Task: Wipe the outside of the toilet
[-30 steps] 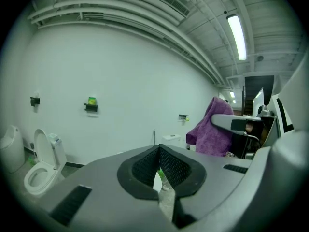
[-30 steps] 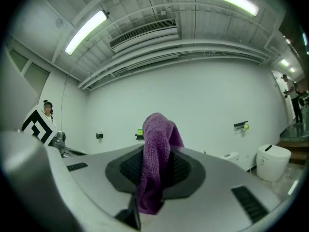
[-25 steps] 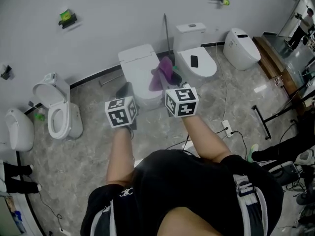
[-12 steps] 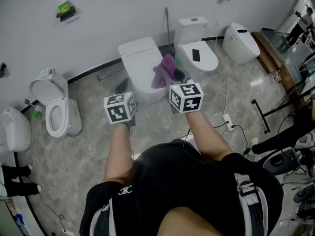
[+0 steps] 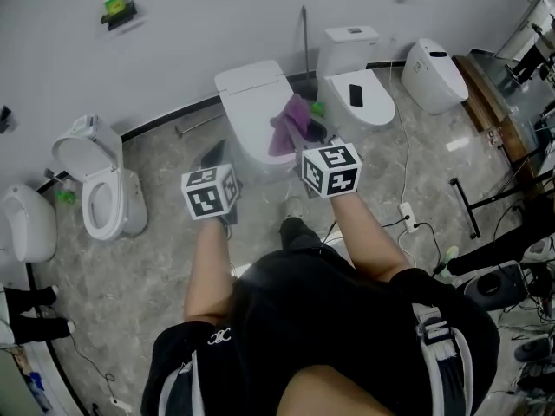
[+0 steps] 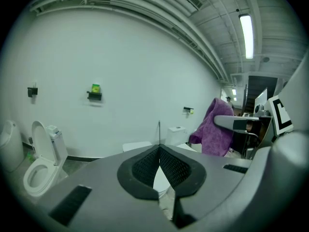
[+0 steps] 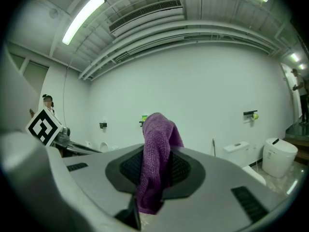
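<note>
A grey marbled tile floor [image 5: 156,276] runs up to a plain white wall [image 5: 217,16] with several toilets ranged along it. The white ceramic toilet with a closed flat lid [image 5: 251,102] stands at the middle, directly ahead of both grippers. Just to its right is a white two-piece toilet with a square tank [image 5: 354,85], and a dark flat phone-like object [image 5: 355,95] lies on its lid. A white toilet with its lid raised [image 5: 95,189] stands well apart to the left.

The person in black shirt and shorts [image 5: 347,336] fills the lower part of the head view, with both forearms reaching forward.

The left gripper [image 5: 214,154] is held over the floor just left of the closed toilet's base. In the left gripper view its ribbed black pads [image 6: 145,166] meet at the tips and hold nothing.

The right gripper [image 5: 305,135] is held at the toilet's front right edge. Its jaws are clamped on a purple terry cloth [image 5: 290,124], which drapes against the right side of the lid. In the right gripper view the cloth [image 7: 155,163] stands up between the pads and folds over at the top.
</note>
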The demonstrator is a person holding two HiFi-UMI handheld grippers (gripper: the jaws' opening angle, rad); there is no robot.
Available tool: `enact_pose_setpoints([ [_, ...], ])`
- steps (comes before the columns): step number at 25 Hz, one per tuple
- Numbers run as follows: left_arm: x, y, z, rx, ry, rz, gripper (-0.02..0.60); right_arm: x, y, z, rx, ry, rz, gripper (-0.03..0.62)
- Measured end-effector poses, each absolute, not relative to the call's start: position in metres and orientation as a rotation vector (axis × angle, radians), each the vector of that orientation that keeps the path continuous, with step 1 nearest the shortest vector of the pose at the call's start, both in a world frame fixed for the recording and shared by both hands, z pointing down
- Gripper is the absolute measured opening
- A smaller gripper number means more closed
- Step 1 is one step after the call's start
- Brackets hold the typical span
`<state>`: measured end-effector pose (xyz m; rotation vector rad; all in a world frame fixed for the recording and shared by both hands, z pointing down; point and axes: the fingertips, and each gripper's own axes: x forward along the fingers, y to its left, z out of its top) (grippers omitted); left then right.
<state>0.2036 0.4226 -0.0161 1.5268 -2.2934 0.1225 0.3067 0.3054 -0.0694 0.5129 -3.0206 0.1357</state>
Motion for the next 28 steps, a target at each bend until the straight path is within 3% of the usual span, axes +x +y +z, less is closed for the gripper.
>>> enact_pose_setpoints([
  [20,0.057,0.205,-0.009,1.349,-2.348,0.177,0.008,0.144,0.064,-0.043,0.287,-2.966,0.136,0.081],
  [28,0.027,0.148,0.02,1.244,-2.325,0.182,0.008,0.095,0.008,0.001,0.129,-2.843,0.187,0.081],
])
